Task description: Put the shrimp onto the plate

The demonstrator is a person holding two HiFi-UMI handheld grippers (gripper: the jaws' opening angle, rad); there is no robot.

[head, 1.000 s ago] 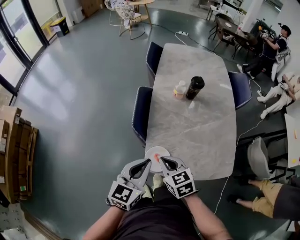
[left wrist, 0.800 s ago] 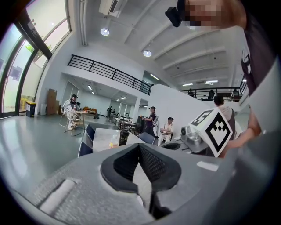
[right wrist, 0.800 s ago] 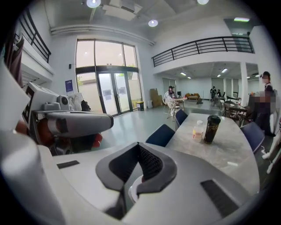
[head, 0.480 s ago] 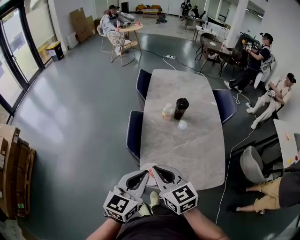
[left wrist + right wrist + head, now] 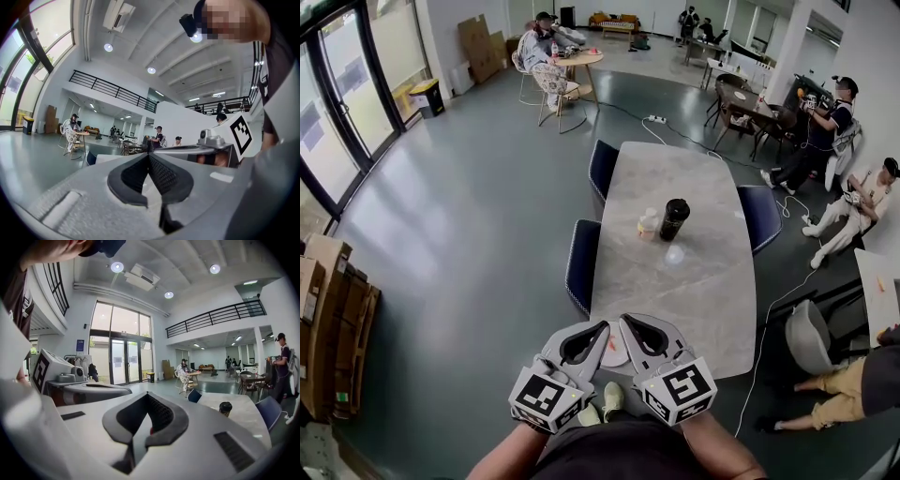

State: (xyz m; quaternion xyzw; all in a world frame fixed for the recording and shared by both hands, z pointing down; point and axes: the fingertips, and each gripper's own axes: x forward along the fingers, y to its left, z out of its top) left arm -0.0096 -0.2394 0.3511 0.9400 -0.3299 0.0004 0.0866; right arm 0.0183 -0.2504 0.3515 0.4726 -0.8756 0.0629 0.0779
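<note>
The left gripper (image 5: 604,327) is hovering with its jaws pressed together, gripping nothing. Just below and between both tools, the plate (image 5: 616,356) is sitting at the desk's (image 5: 694,281) near edge, with what looks like the orange shrimp (image 5: 610,343) lying on it. The right gripper (image 5: 624,321) is hanging equally close, its jaws closed and empty.

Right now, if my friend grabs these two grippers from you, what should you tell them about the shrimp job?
Left gripper: jaws shut, empty.
Right gripper: jaws shut, nothing clearly held.
Both hang side by side over the white plate at the table's near edge.
A small red bit, likely the shrimp, lies on it.
Job looks done; check, then back off.
</note>
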